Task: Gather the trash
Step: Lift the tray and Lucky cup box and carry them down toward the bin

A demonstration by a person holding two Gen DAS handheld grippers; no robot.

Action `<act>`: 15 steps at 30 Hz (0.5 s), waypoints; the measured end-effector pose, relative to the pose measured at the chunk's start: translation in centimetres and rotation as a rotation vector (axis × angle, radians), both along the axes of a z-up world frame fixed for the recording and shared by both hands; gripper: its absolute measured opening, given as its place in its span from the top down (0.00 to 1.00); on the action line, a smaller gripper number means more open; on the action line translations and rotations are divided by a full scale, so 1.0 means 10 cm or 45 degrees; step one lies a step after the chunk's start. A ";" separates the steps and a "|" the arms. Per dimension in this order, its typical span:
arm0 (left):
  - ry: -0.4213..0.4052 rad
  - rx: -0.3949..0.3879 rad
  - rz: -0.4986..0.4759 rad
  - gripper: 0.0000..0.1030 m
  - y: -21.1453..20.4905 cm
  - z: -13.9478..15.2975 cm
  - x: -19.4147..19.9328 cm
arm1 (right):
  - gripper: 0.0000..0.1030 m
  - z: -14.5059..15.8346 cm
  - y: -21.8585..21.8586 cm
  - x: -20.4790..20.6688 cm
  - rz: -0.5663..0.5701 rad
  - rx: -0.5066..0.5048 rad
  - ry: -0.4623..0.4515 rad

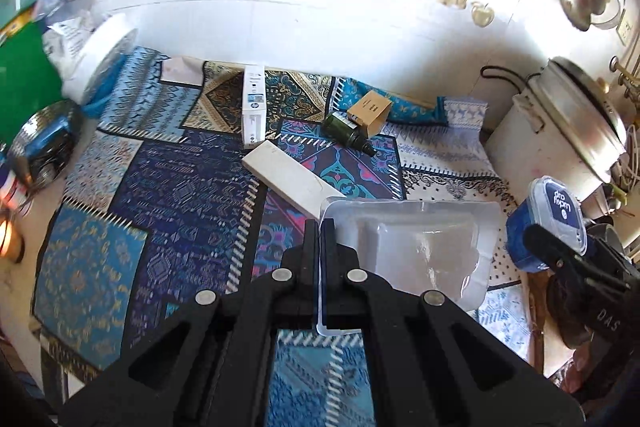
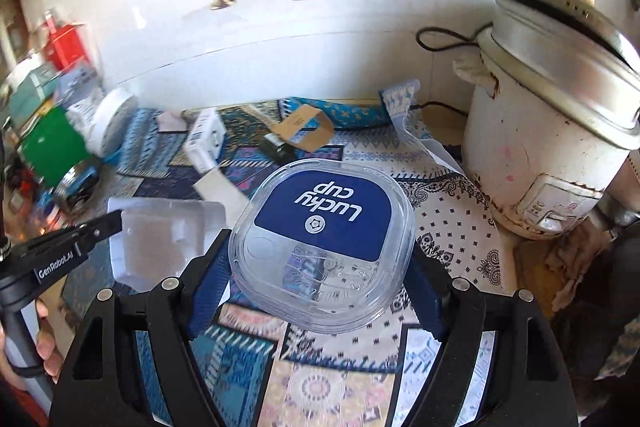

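left gripper (image 1: 319, 227): fingers clenched on the left edge flange of the clear tray (image 1: 416, 251); the thin rim runs down between them, and the tray hangs out to the right, lifted clear of the cloth (image 1: 168, 187).
right gripper (image 2: 320, 267): fingers spread wide and grasping the tub (image 2: 320, 239) by its two opposite sides, the blue pads pressed to its walls below the lid rim; the tub is held in the air over the desk.
tray, handling: judged very light, thin moulded plastic, springy and easily creased. An edge pinch holds it, but it can twist or flap, so a slow carry suits it.
tub, handling: judged light and probably near empty, since the cloth pattern shows through the clear part of the lid. Smooth, slightly tapered walls may slip; the grip just under the lid rim is the safest place, because the rim acts as a stop.
trash left on the cloth: white box (image 1: 253, 107), flat white card (image 1: 292, 183), green bottle (image 1: 348, 133), brown carton (image 1: 369, 111), all near one another towards the wall.
boxes, handling: light, stiff card, best taken across the narrow width.
bottle, handling: looks like glass, heavier, round and prone to roll; take it across the body.
beside: rice cooker (image 2: 540, 131) stands at the right, apart from the trash.
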State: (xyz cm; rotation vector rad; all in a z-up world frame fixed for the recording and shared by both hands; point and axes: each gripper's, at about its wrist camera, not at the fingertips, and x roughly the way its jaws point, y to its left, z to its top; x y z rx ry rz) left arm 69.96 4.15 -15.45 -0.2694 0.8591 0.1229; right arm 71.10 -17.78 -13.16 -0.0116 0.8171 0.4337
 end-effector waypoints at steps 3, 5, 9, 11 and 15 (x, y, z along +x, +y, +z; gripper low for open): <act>-0.018 0.017 0.026 1.00 -0.04 0.11 -0.30 | 0.26 0.08 0.01 -0.27 0.060 0.005 -0.019; -0.024 0.027 0.035 1.00 -0.06 0.15 -0.49 | 0.26 0.13 0.03 -0.46 0.089 0.017 -0.027; -0.032 0.033 0.040 1.00 -0.06 0.18 -0.86 | 0.26 0.15 0.08 -0.78 0.117 0.032 -0.043; -0.036 0.030 0.034 1.00 -0.02 0.17 -1.06 | 0.26 0.14 0.12 -0.96 0.114 0.034 -0.047; -0.046 0.024 0.007 1.00 0.09 0.13 -1.47 | 0.26 0.08 0.20 -1.35 0.076 0.045 -0.046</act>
